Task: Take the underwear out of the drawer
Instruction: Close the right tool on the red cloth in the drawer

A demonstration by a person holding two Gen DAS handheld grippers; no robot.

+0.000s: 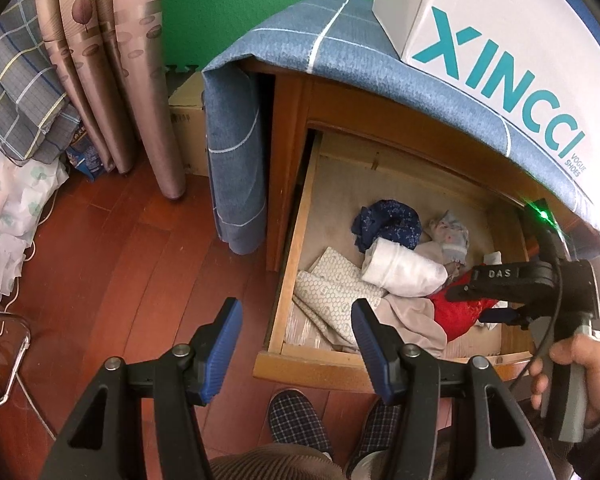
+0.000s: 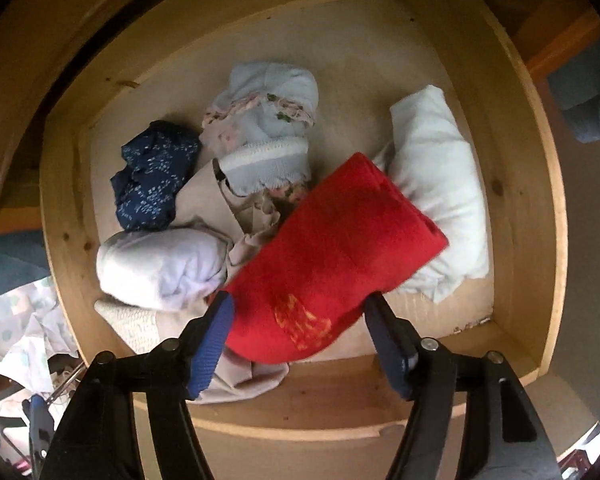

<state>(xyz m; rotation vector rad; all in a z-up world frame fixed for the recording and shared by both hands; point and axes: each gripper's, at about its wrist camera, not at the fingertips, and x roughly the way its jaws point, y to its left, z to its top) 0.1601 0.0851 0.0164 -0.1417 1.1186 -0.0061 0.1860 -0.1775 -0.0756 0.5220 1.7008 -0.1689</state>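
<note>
The wooden drawer (image 1: 289, 256) (image 2: 540, 200) stands pulled out, with several rolled garments inside. A red piece of underwear (image 2: 332, 248) (image 1: 458, 314) with a yellow print lies near the drawer's front. My right gripper (image 2: 300, 300) (image 1: 474, 304) points down into the drawer and is open, its blue pads straddling the red piece at its edges. Around it lie a dark blue floral roll (image 2: 152, 176), a white roll (image 2: 160, 264), a pale floral piece (image 2: 268, 120), beige cloth (image 2: 208, 204) and a larger white bundle (image 2: 440, 192). My left gripper (image 1: 295, 304) hangs open and empty above the floor at the drawer's front left corner.
A blue checked cloth (image 1: 340, 52) covers the nightstand, with a white shoe box (image 1: 500, 40) on top. Curtains (image 1: 112, 80) and a cardboard box (image 1: 188, 128) stand to the left. Checked slippers (image 1: 296, 420) are below the drawer front. A hand (image 1: 568, 376) holds the right gripper's handle.
</note>
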